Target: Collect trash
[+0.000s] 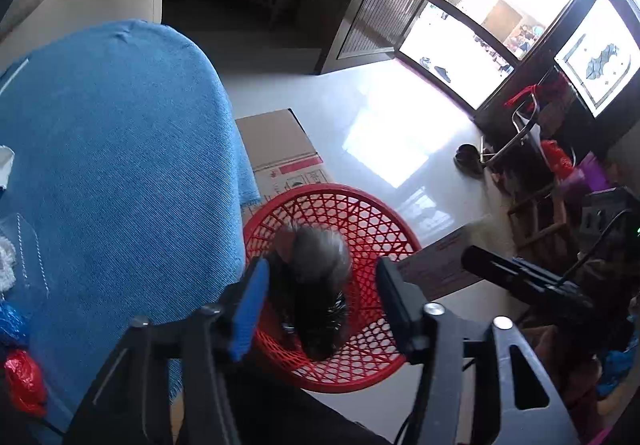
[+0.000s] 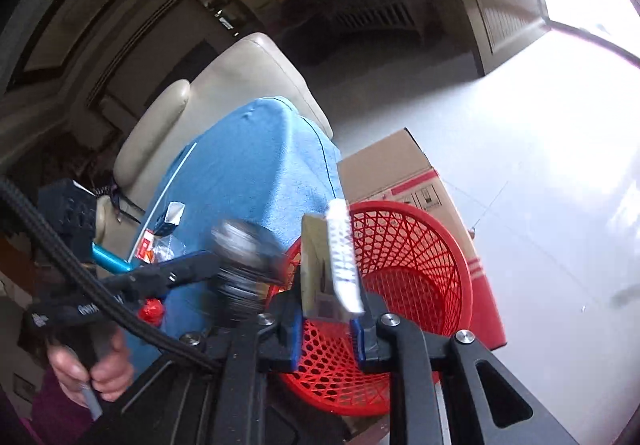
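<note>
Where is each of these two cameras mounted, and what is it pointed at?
Left wrist: on the left gripper, looking down into the red basket; its open fingers show.
Right wrist: on the right gripper, facing the basket; its fingers clamp a wrapper; the person's left hand shows.
Shared: basket, blue cloth, cardboard box.

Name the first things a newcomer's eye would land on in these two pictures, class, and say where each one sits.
The red mesh basket stands on the pale floor beside the table's blue cloth, with a cardboard box behind it. A blurred dark and silvery piece of trash hangs over the basket between the open jaws of the left gripper. The right gripper clamps a white packet above the rim.
</note>
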Tool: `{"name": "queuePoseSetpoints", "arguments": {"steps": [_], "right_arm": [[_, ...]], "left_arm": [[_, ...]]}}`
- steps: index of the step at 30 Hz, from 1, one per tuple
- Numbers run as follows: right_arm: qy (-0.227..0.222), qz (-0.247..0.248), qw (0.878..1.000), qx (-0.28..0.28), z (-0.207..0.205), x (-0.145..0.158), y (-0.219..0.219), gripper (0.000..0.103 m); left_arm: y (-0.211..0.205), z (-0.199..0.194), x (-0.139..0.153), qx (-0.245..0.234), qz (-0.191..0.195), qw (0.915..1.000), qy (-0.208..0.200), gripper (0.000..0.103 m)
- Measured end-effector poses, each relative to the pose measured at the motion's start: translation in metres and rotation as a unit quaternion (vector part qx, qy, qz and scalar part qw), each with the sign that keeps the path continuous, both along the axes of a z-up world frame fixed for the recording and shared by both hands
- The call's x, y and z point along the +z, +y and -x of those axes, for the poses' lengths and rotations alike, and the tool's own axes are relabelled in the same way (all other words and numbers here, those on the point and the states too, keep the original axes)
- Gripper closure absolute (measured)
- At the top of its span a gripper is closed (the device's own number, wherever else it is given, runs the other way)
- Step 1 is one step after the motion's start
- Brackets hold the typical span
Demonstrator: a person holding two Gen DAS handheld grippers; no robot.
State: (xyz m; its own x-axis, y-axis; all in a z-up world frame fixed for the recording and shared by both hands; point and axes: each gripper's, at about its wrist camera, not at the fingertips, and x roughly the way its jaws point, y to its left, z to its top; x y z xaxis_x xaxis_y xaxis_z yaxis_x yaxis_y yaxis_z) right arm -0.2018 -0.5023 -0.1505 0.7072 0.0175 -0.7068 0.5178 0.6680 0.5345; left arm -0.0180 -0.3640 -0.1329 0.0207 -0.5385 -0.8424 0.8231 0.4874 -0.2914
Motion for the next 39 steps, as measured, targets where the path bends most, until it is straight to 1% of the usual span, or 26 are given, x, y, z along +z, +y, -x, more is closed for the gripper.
{"name": "queuePoseSetpoints", "arguments": {"steps": [2,3,5,6,10,13,14,16,18,23,26,27,30,33,39], "right_arm": [[-0.008,-0.004,1.000,0.002,-0.001,0.001,-0.002,0.042],[-0.016,-0.002,1.000,-0.001,-0.001,0.002,-0.001,0.025],[-0.043,0.004,0.999,-0.008,0.002,0.008,0.001,0.025],[-0.048,0.006,0.999,-0.008,0.000,0.009,0.002,0.025],[-0.067,0.023,0.998,0.001,-0.009,0.021,0.012,0.025],[-0.084,0.040,0.996,0.017,-0.018,0.034,0.026,0.025],[-0.089,0.048,0.995,0.024,-0.021,0.039,0.033,0.025],[-0.096,0.068,0.992,0.036,-0.026,0.048,0.045,0.025],[-0.098,0.091,0.990,0.046,-0.032,0.056,0.059,0.025],[-0.101,0.114,0.986,0.072,-0.043,0.066,0.085,0.025],[-0.099,0.127,0.983,0.087,-0.048,0.069,0.098,0.025],[-0.099,0.131,0.982,0.092,-0.050,0.070,0.102,0.025],[-0.099,0.141,0.980,0.101,-0.052,0.073,0.112,0.025],[-0.099,0.142,0.979,0.108,-0.055,0.073,0.117,0.025],[-0.093,0.139,0.979,0.113,-0.058,0.068,0.121,0.025]], "left_arm": [[0.006,-0.004,0.002,0.002,-0.002,1.0000,-0.009,0.042],[0.013,-0.008,0.005,0.004,0.001,0.9999,-0.010,0.042],[0.023,-0.006,0.014,0.012,0.008,0.9997,-0.022,0.042],[0.026,-0.006,0.018,0.017,0.011,0.9992,-0.033,0.042],[0.068,-0.009,0.039,0.046,0.029,0.9941,-0.094,0.042],[0.101,-0.011,0.055,0.073,0.036,0.9845,-0.156,0.042],[0.114,-0.012,0.061,0.086,0.040,0.9799,-0.176,0.042],[0.138,-0.015,0.072,0.112,0.048,0.9719,-0.202,0.037],[0.163,-0.019,0.081,0.142,0.056,0.9636,-0.219,0.036],[0.207,-0.029,0.086,0.193,0.070,0.9517,-0.228,0.036],[0.221,-0.032,0.082,0.217,0.070,0.9476,-0.224,0.035],[0.220,-0.033,0.080,0.224,0.070,0.9465,-0.221,0.035],[0.234,-0.036,0.077,0.241,0.069,0.9435,-0.217,0.035],[0.243,-0.039,0.070,0.254,0.063,0.9413,-0.213,0.035],[0.258,-0.043,0.059,0.271,0.052,0.9410,-0.196,0.035]]}}
